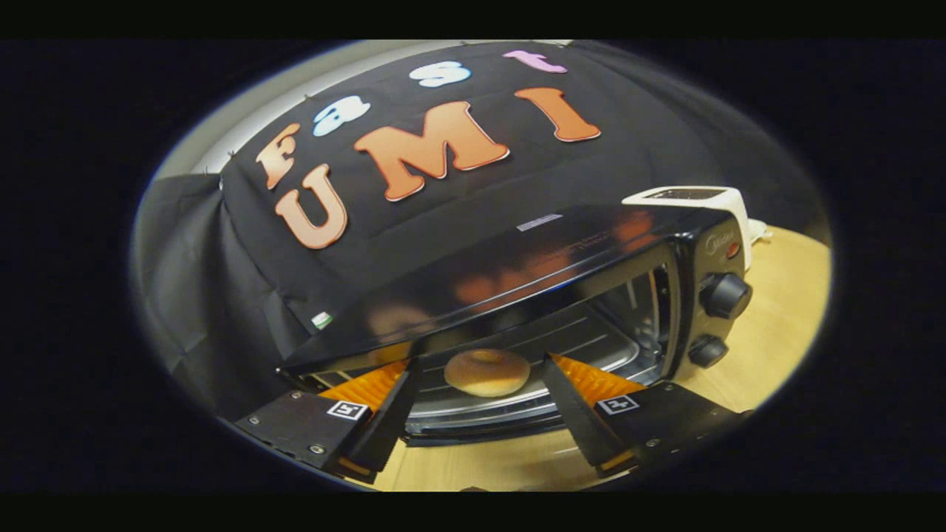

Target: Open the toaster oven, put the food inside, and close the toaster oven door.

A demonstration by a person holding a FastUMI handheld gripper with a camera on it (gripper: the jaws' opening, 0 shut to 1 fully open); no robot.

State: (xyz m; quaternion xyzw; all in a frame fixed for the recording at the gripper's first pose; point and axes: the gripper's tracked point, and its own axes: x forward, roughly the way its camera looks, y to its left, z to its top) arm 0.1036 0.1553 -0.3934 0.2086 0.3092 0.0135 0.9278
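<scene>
**Bagel on the oven rack, fingers spread and empty**

Gripper view: The gripper [480, 414] has its two fingers spread wide apart, pinching nothing. Between them and just ahead lies the food, a round bagel [487, 372] with a smooth, pale-brown crust and a shallow dimple on top. It rests flat at the front of the wire rack [562, 341] inside the toaster oven [517, 266], neither finger touching it.

The oven is a glossy black box whose lid-like top mirrors the booth wall. Its mouth faces the gripper and stands open; the rack's thin metal bars run across the opening. The door itself seems to hang down below the mouth, mostly hidden behind the fingers, so its handle cannot be made out. Two round black knobs [724, 295] sit one above the other on the oven's front panel, beside the opening.

The oven stands on a light wooden table [783, 325]. Beyond it a white slot toaster [695, 196] peeks over the top.

By my judgement the food is placed; what remains is closing the door, which lies low and directly ahead, its long edge crosswise to the fingers.
</scene>
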